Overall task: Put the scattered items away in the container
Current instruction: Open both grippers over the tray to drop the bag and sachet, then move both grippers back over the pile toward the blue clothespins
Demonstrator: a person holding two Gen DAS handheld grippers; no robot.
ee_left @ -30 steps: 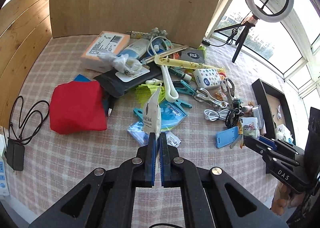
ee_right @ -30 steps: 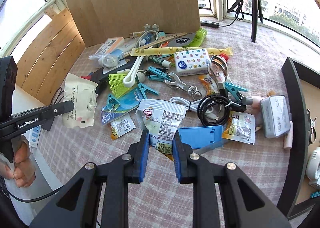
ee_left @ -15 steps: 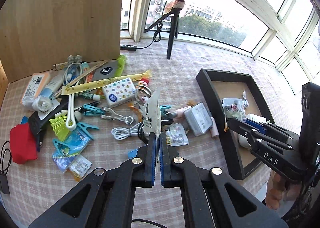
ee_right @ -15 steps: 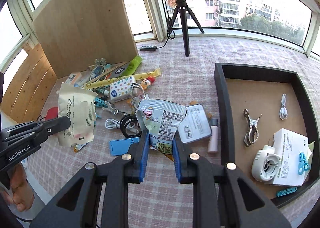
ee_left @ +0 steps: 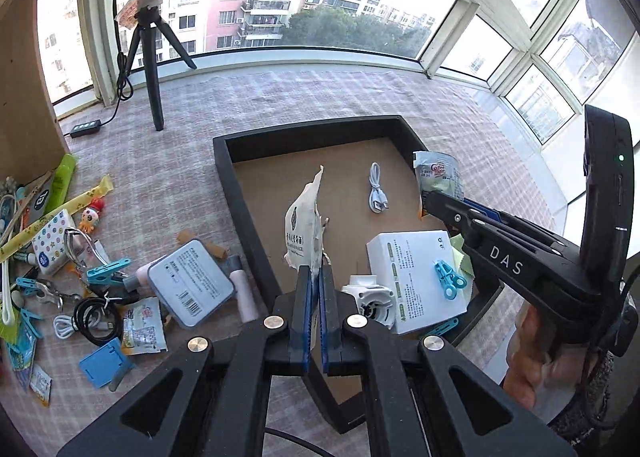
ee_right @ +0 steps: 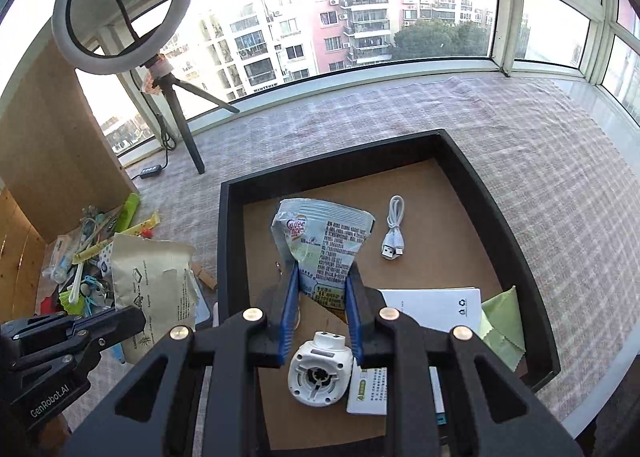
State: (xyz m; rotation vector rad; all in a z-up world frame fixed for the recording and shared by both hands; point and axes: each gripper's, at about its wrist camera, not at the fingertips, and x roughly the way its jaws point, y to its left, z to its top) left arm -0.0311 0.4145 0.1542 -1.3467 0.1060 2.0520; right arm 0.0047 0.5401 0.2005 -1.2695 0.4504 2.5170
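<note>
My left gripper (ee_left: 314, 277) is shut on a beige paper packet (ee_left: 302, 229) and holds it above the near left part of the black tray (ee_left: 240, 193). My right gripper (ee_right: 322, 277) is shut on a Coffee-mate sachet (ee_right: 320, 241) above the tray's (ee_right: 230, 241) brown floor; the sachet also shows in the left wrist view (ee_left: 438, 177). The beige packet shows at the left of the right wrist view (ee_right: 154, 277). In the tray lie a white cable (ee_right: 394, 233), a white box (ee_left: 412, 273), a white round device (ee_right: 320, 373) and a green cloth (ee_right: 502, 325).
Scattered items lie left of the tray: a grey tin (ee_left: 190, 289), a blue card (ee_left: 106, 363), black cable (ee_left: 94, 321), clothes pegs (ee_left: 108, 271), a dotted box (ee_left: 52, 237). A ring light on a tripod (ee_right: 176, 97) stands behind. A wooden board (ee_right: 52, 161) stands at far left.
Both grippers have swung right from the pile of scattered items to above the tray, each still carrying its packet. The right gripper's jaws now stand wider on the sachet.
</note>
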